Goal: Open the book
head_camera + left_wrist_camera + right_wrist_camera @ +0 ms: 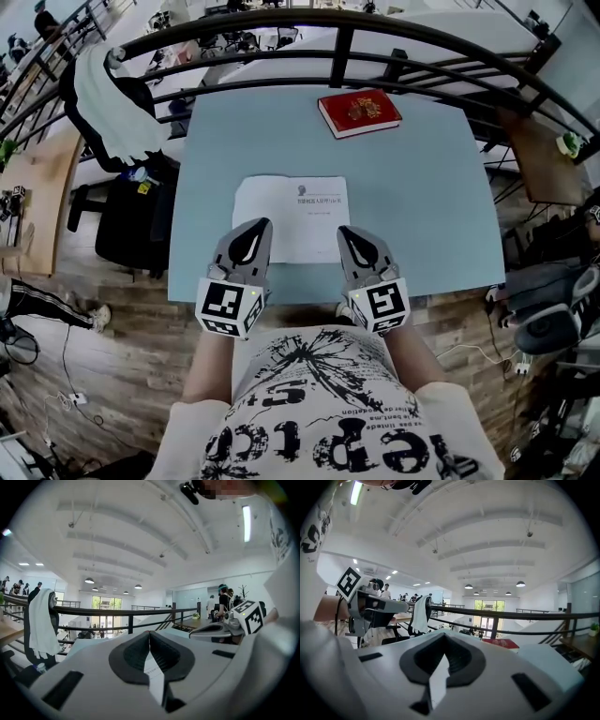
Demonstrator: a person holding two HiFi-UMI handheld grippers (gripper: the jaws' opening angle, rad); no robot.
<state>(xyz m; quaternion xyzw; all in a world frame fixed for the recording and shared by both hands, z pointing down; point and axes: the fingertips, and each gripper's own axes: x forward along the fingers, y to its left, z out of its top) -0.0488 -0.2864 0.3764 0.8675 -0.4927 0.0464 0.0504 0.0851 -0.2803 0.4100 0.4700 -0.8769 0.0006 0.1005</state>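
Note:
A red book [359,112] lies shut at the far side of the pale blue table [422,187]; the right gripper view shows this red book [500,642] beyond the jaws. A white booklet [291,211] with small print on its cover lies flat in the middle of the table. My left gripper [259,225] hovers over the booklet's near left corner, jaws shut and holding nothing [149,633]. My right gripper [345,232] hovers over the near right corner, also shut and empty [443,634]. Both point roughly level, away from me.
A curved black railing [337,47] runs behind the table's far edge. A black chair draped with a white cloth [112,103] stands at the left. A wooden desk [539,159] is at the right. My body is close against the table's near edge.

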